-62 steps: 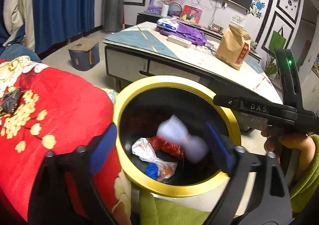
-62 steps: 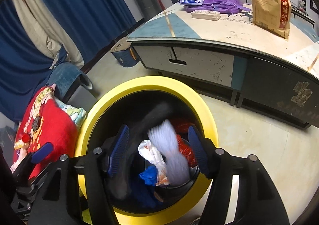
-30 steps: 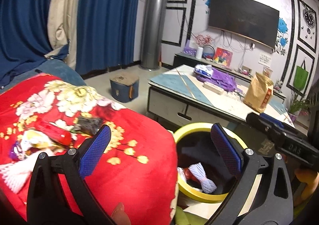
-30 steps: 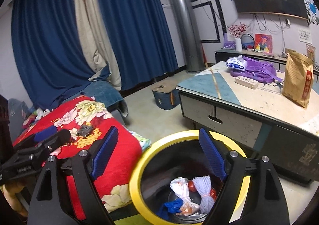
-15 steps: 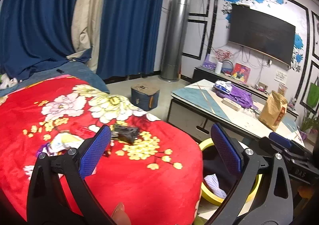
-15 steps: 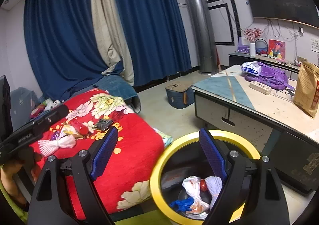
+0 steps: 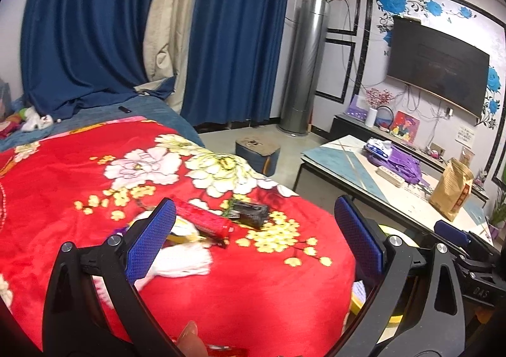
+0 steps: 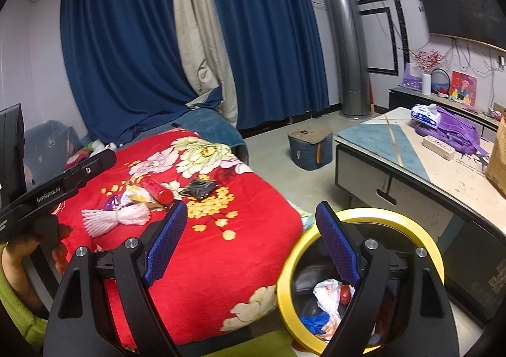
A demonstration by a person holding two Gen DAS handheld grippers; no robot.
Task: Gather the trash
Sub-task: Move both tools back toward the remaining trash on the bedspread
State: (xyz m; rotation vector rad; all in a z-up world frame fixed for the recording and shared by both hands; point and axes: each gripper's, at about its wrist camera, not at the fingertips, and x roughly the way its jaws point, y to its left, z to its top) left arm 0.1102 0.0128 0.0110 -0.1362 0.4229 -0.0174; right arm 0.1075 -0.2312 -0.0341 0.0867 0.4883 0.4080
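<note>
Trash lies on a red flowered blanket: a red tube, a black crumpled wrapper, a white foam net and a yellow wrapper. They also show in the right wrist view: the tube, the black wrapper, the foam net. My left gripper is open and empty above the blanket. My right gripper is open and empty, between the blanket and a yellow-rimmed black bin that holds several pieces of trash.
A low table with a purple bag and a brown paper bag stands right of the bin. A small blue box sits on the floor. Blue curtains hang behind.
Both grippers have swung left, away from the bin and toward the blanket. The trash on the blanket is now nearer to the left gripper's fingers. Both stay open.
</note>
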